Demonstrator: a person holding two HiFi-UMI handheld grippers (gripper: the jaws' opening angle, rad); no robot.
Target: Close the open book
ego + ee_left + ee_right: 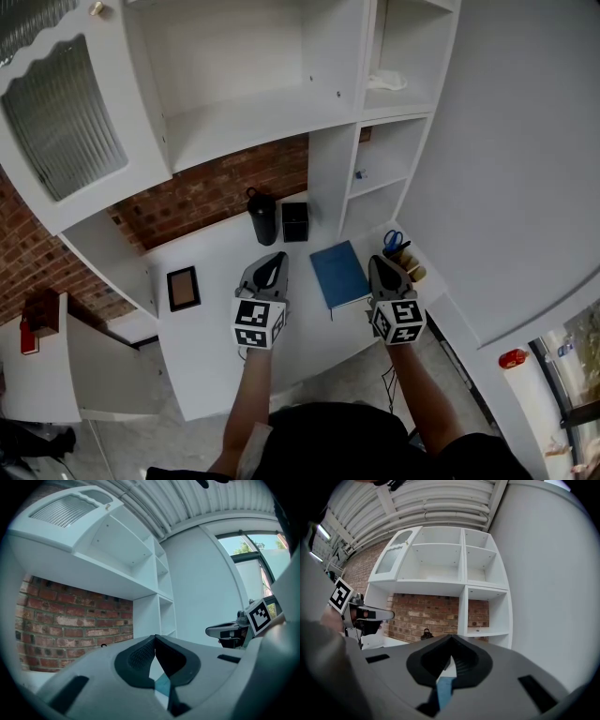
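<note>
A blue book (339, 274) is seen lying flat and closed on the white bench (216, 347), cover up, with a thin white page edge shown along its near side. It is placed between the two tools, closer to the right one.

The left tool (277, 256) is held to the left of the book and apart from it, with a strip of bare bench left between them. The right tool (378, 261) is held just beside the book's right edge; whether contact is made there cannot be told. Both tools are pointed toward the far side of the bench, roughly parallel to the book's long edges.

In the left gripper view, the jaws are seen pressed together at their tips, and nothing is pinched between them. A patch of the book's blue is shown low in the opening behind the tips. In the right gripper view, the jaws are likewise pressed together with nothing pinched, and the blue cover is again shown through the opening below them.

Beyond the book, a black bottle (262, 217) and a black box (294, 222) are stood side by side against the brick wall (206, 192). A dark frame (183, 288) is laid flat on the bench, left of the left tool. Blue-handled scissors (394, 239) are stood at the far right, near the right tool. White shelves (253, 122) are mounted above.
</note>
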